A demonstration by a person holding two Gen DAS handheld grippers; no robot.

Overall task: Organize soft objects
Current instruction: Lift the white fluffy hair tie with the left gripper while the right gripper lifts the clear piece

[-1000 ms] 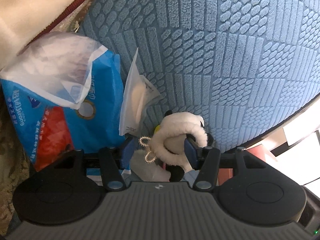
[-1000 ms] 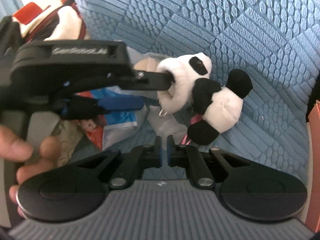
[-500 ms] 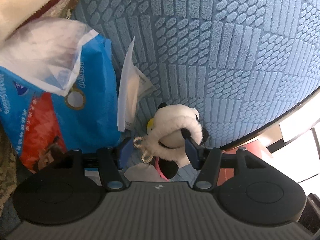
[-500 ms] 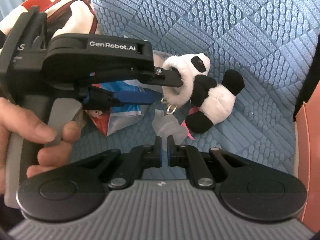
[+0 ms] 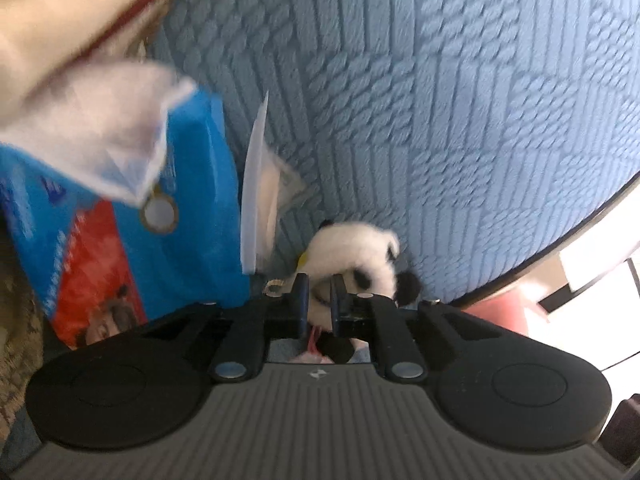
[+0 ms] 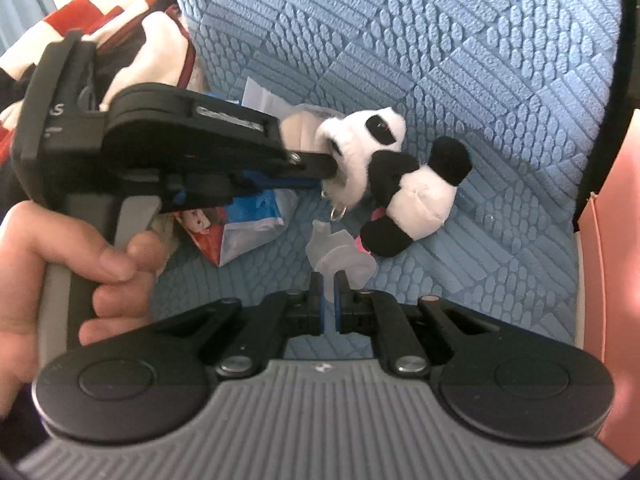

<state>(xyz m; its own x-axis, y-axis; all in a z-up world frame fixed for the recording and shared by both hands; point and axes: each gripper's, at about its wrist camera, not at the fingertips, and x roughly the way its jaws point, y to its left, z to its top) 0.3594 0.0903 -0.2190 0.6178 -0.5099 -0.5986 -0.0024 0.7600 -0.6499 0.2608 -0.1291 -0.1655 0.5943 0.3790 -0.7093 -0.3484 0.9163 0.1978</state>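
Because the left tongs (image 5: 319, 300) pinch only the fluffy head of the small black-and-white plush panda (image 5: 354, 254), the left wrist view suggests the main risk: the pile may compress and slide out from between the blue pads, dropping the toy back onto the blue textured woven cushion (image 5: 460, 100). This view is blurred, so how deep the bite goes cannot be told. Just left of the panda stand a thin white paper slip (image 5: 253, 200) and a blue-and-red printed plastic pack (image 5: 120, 240); a swing that way could knock them over.

In the right wrist view, the panda (image 6: 400, 184) hangs from the left tongs (image 6: 328, 166), its body and legs sagging toward the cushion (image 6: 440, 40). A small metal key ring (image 6: 338, 212) dangles under its head and might snag. The right tongs (image 6: 328, 300) are clenched on nothing, close below the panda, just behind a crumpled translucent white wrapper (image 6: 340, 256) lying on the cushion. Right of the panda rises a pink upright panel (image 6: 604, 260); far left of it lies red-and-white fabric (image 6: 80, 16).
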